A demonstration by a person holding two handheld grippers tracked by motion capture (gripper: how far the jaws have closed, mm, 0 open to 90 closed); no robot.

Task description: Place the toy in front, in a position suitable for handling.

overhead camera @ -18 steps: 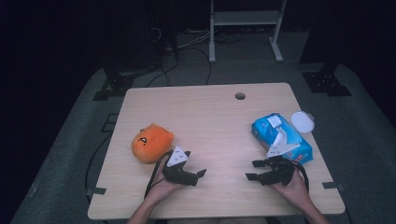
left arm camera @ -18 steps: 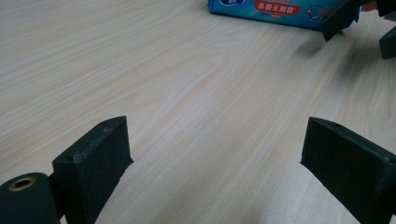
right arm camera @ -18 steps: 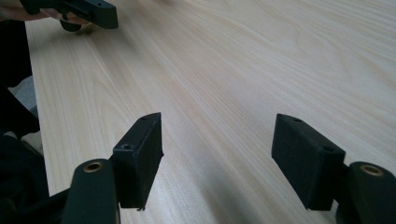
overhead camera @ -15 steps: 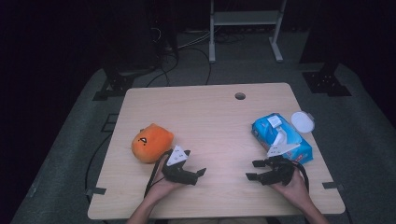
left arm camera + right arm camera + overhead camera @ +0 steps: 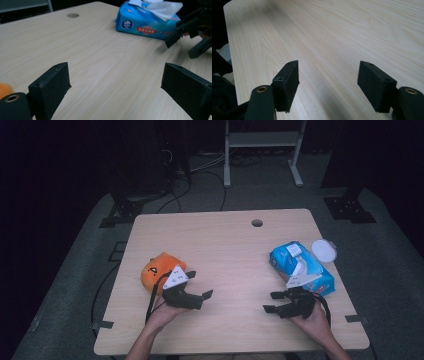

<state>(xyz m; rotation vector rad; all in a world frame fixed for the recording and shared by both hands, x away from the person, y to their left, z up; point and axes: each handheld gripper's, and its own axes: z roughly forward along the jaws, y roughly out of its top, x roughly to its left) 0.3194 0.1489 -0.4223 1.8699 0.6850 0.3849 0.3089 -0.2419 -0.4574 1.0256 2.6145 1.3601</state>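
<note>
- Gaping empty, the left gripper [image 5: 198,285] rests low on the table [image 5: 225,245], just beside the orange toy [image 5: 159,270].
- Right gripper [image 5: 271,302] also stands wide open over bare wood, holding nothing.
- Blue wipes pack [image 5: 300,268] lies just behind it, a sheet sticking out.
- White lid [image 5: 324,250] sits beside the pack.

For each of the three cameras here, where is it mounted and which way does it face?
High view: above the person's side, looking forward and down on the table; both forearms, left gripper, right gripper, orange toy.
Left gripper view: on the left gripper, facing across the table to the wipes pack; its open fingers show.
Right gripper view: on the right gripper, low over bare wood; open fingers.
Shared: high and left gripper views both show the wipes pack and right gripper.
</note>
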